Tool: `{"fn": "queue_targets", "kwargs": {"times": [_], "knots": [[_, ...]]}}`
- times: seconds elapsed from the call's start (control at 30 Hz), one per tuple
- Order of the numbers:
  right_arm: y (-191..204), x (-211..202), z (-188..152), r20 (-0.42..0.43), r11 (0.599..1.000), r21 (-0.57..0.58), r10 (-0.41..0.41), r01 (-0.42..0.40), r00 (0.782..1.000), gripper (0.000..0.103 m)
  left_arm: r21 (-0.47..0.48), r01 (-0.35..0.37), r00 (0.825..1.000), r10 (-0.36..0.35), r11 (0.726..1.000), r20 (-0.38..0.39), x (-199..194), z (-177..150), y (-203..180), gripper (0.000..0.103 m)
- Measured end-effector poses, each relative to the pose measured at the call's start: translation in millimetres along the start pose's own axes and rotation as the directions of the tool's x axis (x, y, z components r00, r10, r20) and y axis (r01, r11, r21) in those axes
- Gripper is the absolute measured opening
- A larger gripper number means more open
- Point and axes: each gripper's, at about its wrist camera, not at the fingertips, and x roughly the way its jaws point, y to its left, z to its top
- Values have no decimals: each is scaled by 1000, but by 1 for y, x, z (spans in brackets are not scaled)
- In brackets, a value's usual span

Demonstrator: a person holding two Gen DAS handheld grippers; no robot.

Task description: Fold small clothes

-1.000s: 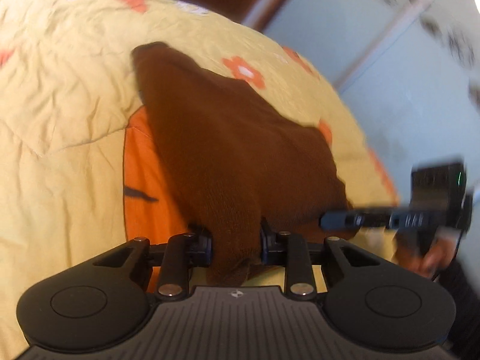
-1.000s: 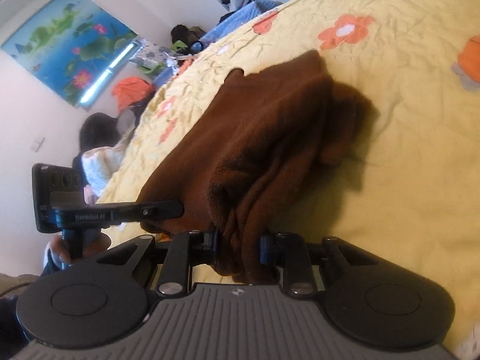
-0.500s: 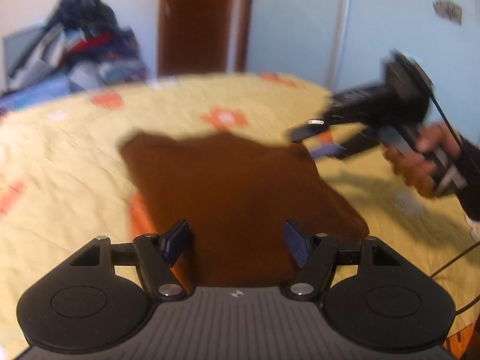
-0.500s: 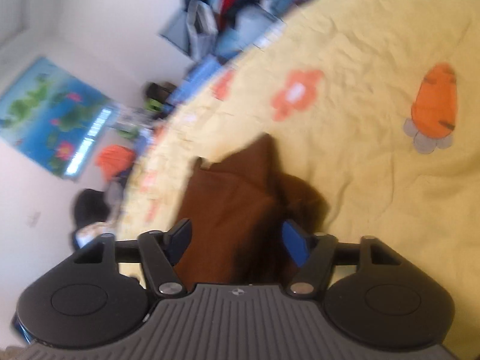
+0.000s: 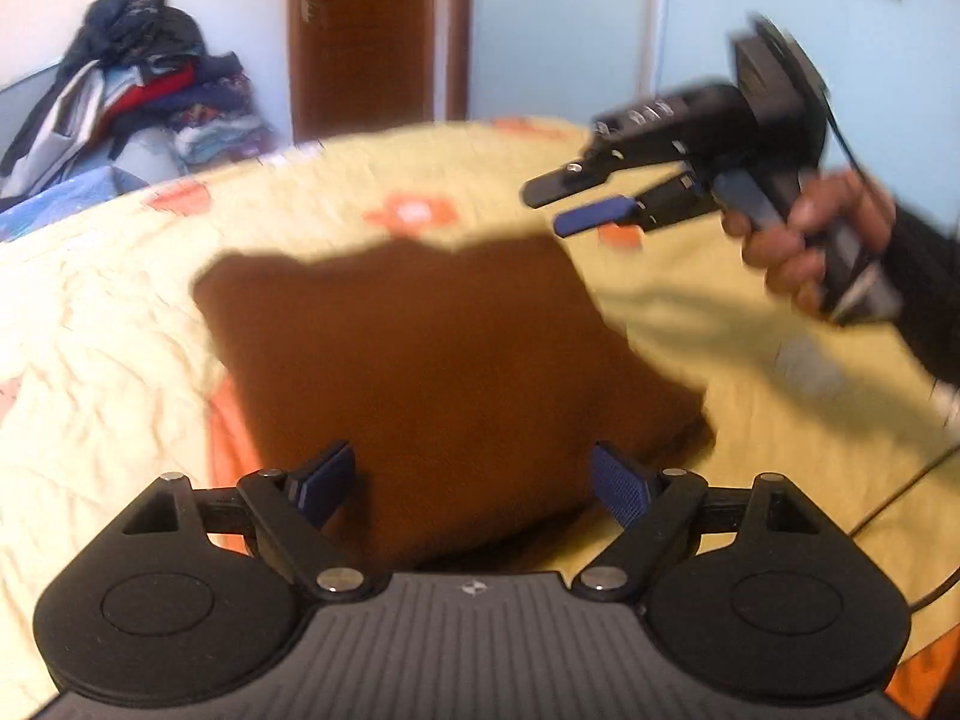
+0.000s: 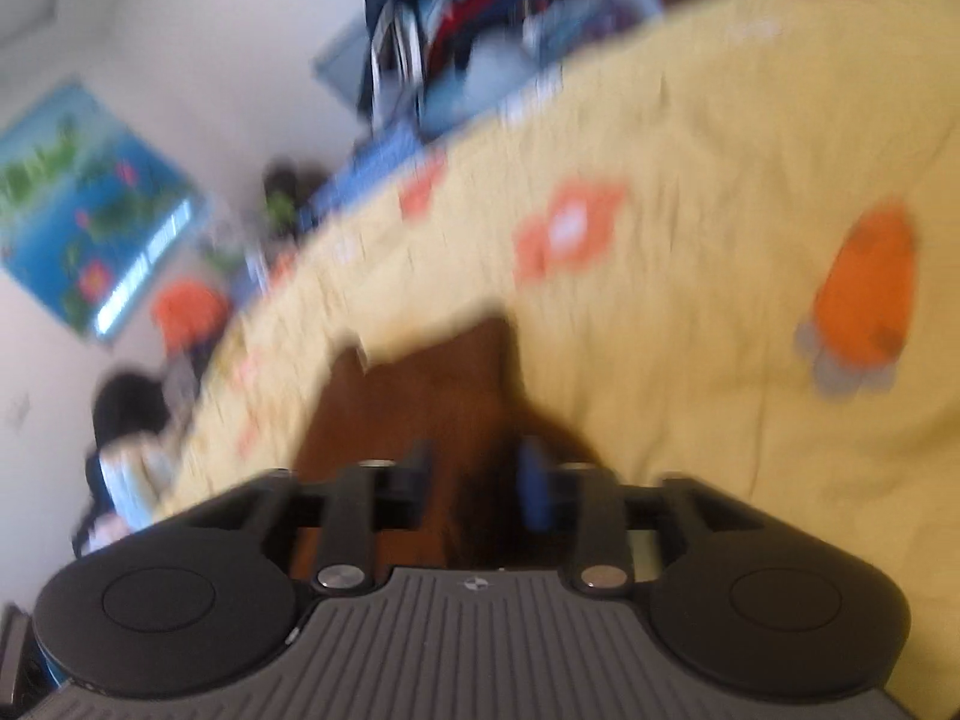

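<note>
A brown garment (image 5: 444,372) lies folded flat on the yellow bedspread (image 5: 108,372). My left gripper (image 5: 471,483) is open and empty, raised above the garment's near edge. My right gripper (image 5: 561,204) shows in the left wrist view, held in a hand at the upper right, above the garment's far right corner. In the blurred right wrist view my right gripper (image 6: 474,480) has its fingers partly closed with a gap between them. The brown garment (image 6: 432,396) lies below it, apart from the pads.
The bedspread has orange flower and carrot prints (image 6: 864,306). A pile of clothes (image 5: 138,90) sits at the far left beyond the bed. A brown door (image 5: 372,30) and pale blue wall stand behind. A person (image 6: 132,450) sits beside the bed.
Both grippers let go of the brown garment and lifted away from it. The garment now lies flat. The right gripper's fingers have since narrowed.
</note>
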Motion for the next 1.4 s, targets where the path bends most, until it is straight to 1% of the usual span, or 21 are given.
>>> {"fn": "queue_targets", "kwargs": {"times": [0.07, 0.13, 0.2, 0.23, 0.33, 0.37, 0.47, 0.53, 0.6, 0.67, 0.8, 0.9, 0.93, 0.97, 1.0, 1.03, 1.1, 1.2, 1.23, 1.3, 1.4], "knots": [[18, -4, 8, 44, 998, -58, 23, -21, 999, 49, -47, 6, 1000, -4, 999, 31, 1, 15, 9, 86], [41, 18, 17, -15, 993, -90, 76, -77, 997, 54, -79, 22, 1000, -21, 997, 10, 18, 25, 13, 86], [63, 53, 15, -97, 984, -148, 86, -100, 992, 71, -109, 30, 998, -36, 994, -54, 42, 25, 14, 86], [72, 71, 9, -150, 978, -181, 75, -102, 986, 73, -139, 24, 993, -40, 990, -112, 55, 22, 15, 85], [69, 126, -4, -244, 968, -250, -69, 6, 967, 70, -107, 8, 997, -16, 994, -71, 60, 10, 11, 85], [61, 125, -6, -191, 962, -271, -25, -28, 981, 63, -117, 10, 998, -18, 993, -67, 57, 9, 12, 85], [42, 113, 0, -180, 990, -132, 20, -45, 983, 53, -182, 24, 999, -30, 983, -28, 33, 15, 22, 85], [47, 86, -1, -160, 993, -120, -25, 6, 987, 69, -234, 39, 999, -32, 971, 33, 10, 14, 37, 86], [47, 44, -10, -96, 989, -148, -4, -11, 995, 90, -335, 40, 999, -33, 941, 27, 3, 8, 62, 86], [36, 8, -23, -89, 993, -102, 50, -59, 995, 97, -447, 53, 998, -60, 893, -1, 5, -3, 87, 86], [10, -19, -53, -149, 999, 5, 48, -48, 988, 95, -595, 132, 977, -207, 793, -60, 25, -22, 109, 85], [1, -10, -77, -240, 996, 68, 76, -61, 968, 83, -603, 250, 939, -343, 758, -42, 38, -23, 102, 85], [3, -7, -84, -246, 996, 58, 86, -74, 966, 73, -599, 256, 935, -352, 759, -46, 41, -22, 98, 84], [6, -2, -89, -265, 995, 54, 100, -89, 959, 64, -584, 250, 935, -350, 773, -63, 41, -21, 96, 67], [9, 3, -92, -292, 995, 45, 99, -90, 951, 38, -573, 231, 932, -349, 787, -103, 40, -20, 92, 50], [13, 4, -95, -310, 997, 16, 71, -70, 948, 31, -566, 196, 932, -332, 800, -146, 35, -21, 88, 32], [22, -1, -96, -306, 996, -45, 62, -79, 950, 27, -553, 180, 937, -312, 814, -155, 25, -22, 86, 29], [31, -16, -95, -276, 991, -106, 52, -84, 960, 24, -473, 151, 948, -262, 868, -178, 19, -31, 83, 24], [28, -13, -100, -292, 991, -120, 18, -55, 956, 17, -456, 158, 951, -259, 876, -167, 19, -35, 83, 24], [16, -10, -106, -284, 995, -82, 39, -65, 958, 18, -460, 147, 953, -250, 876, -173, 16, -35, 83, 24], [22, -17, -101, -280, 997, -50, 48, -64, 959, 52, -366, 117, 967, -190, 923, -170, -2, -28, 73, 28]]}}
